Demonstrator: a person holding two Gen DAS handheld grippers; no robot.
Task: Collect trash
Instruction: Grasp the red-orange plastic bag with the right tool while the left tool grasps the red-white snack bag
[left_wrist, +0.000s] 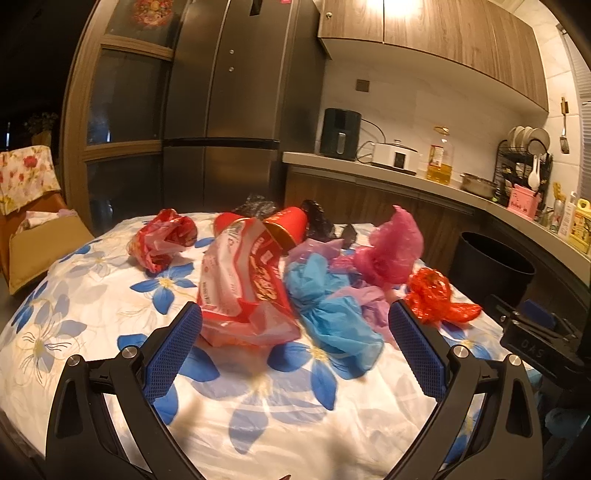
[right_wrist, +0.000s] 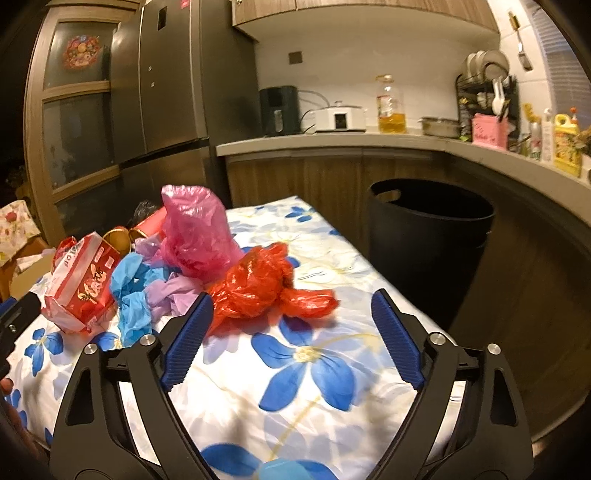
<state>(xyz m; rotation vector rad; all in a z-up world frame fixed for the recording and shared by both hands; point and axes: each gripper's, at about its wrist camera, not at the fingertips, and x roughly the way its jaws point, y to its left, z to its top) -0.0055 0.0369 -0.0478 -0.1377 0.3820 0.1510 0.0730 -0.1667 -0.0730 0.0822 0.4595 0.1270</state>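
Note:
Crumpled trash lies on a table with a blue-flowered cloth (left_wrist: 92, 295). My left gripper (left_wrist: 295, 314) is open, its fingers either side of a red-and-white snack package (left_wrist: 240, 280) and a blue bag (left_wrist: 325, 306), with no pad pressing on them. Behind are a pink bag (left_wrist: 395, 243), a lilac bag (left_wrist: 362, 295), a red cup (left_wrist: 291, 225) and a red-white bag (left_wrist: 162, 236). My right gripper (right_wrist: 293, 299) is open too. A red bag (right_wrist: 258, 284) lies just ahead of its fingertips, close to the left finger (right_wrist: 192, 325). A black bin (right_wrist: 428, 236) stands beyond the table.
A kitchen counter (right_wrist: 369, 142) curves round behind the bin, with an oil bottle (right_wrist: 389, 107), a cooker and a dish rack on it. A dark fridge (left_wrist: 229, 110) stands behind the table. A cardboard box (left_wrist: 40, 243) sits at the left.

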